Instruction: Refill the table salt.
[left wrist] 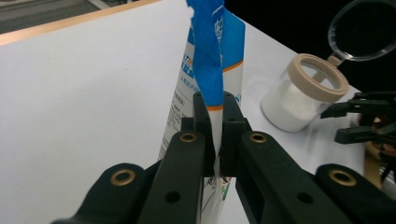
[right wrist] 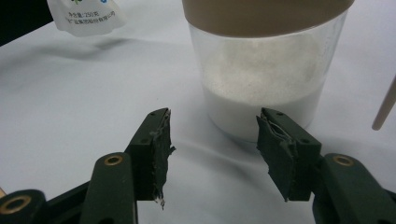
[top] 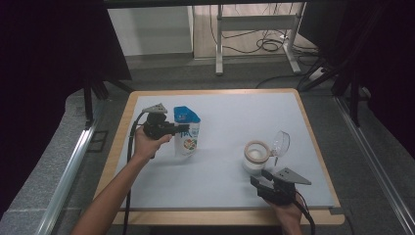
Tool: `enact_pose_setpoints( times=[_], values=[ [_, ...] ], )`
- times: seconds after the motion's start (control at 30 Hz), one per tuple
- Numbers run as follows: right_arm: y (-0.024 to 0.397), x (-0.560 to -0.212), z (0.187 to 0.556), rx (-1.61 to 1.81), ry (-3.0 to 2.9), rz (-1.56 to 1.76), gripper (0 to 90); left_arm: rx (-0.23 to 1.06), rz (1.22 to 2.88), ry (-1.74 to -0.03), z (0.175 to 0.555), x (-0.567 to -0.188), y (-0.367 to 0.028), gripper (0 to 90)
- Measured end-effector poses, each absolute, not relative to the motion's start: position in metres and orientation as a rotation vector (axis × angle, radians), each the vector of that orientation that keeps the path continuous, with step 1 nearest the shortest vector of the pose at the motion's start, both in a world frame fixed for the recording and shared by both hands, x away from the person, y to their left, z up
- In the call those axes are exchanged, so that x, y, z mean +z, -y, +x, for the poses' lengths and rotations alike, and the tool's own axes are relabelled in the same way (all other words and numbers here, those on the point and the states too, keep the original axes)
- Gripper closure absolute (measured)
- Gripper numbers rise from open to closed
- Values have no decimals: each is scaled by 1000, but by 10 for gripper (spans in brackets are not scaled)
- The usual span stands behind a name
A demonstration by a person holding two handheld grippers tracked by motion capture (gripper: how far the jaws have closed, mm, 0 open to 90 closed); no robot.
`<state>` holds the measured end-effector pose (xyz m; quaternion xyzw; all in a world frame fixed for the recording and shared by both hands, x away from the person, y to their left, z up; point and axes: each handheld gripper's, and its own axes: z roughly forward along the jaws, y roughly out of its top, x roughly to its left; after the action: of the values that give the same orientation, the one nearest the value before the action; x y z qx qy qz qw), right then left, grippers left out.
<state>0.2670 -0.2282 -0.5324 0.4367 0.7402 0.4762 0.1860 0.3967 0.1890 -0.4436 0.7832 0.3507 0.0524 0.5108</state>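
A blue-and-white pouch (top: pixel 187 130) stands upright at the left of the white mat. My left gripper (top: pixel 182 129) is shut on its side edge, and in the left gripper view the pouch (left wrist: pixel 208 60) rises between the pressed pads. A clear jar (top: pixel 256 156) with a beige rim, holding white powder, sits at the right with its hinged clear lid (top: pixel 281 142) flipped open. My right gripper (top: pixel 258 181) rests just in front of the jar, open, with nothing between its fingers. Seen from the right gripper view, the jar (right wrist: pixel 264 79) stands just beyond the gripper (right wrist: pixel 214 140).
The white mat (top: pixel 225 117) lies on a wooden table (top: pixel 122 117) with wide free room in the middle and at the back. Beyond the table's far edge, grey floor, metal desk legs (top: pixel 219 44) and loose cables (top: pixel 269 45). Dark curtains hang at both sides.
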Motion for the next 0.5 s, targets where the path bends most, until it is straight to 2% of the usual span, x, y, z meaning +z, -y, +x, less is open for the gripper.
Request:
enact_pose_setpoints(
  times=[0.5],
  values=[
    [232, -533, 269, 1342, -2079, 1240, 447, 257, 1823, -957, 403, -455, -228, 895]
  ],
)
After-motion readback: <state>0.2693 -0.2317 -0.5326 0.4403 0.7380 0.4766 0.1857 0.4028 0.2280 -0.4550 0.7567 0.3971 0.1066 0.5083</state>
